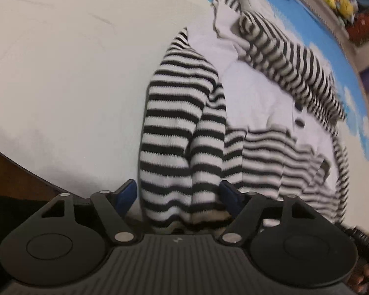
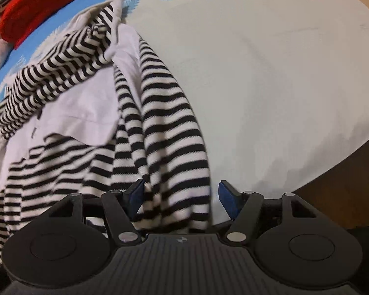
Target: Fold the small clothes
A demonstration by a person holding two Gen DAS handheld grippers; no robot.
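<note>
I am hovering my left tongs (image 1: 178, 194) and right tongs (image 2: 180, 195) over the near hem of the striped top (image 1: 182, 123), which is lying rumpled on the white-and-blue sheet (image 1: 61, 73), and both are standing wide with bunched cloth between the blue pads, not pinched. If I am closing on only the upper fold, one layer could be slipping free. That would be dragging the fold crooked over the loose sleeve (image 2: 51, 71).

Striped garment (image 1: 184, 127) lies on the bedsheet (image 1: 61, 73), one edge between each gripper's jaws; knitted item (image 2: 37, 7), apparently, beyond it.
</note>
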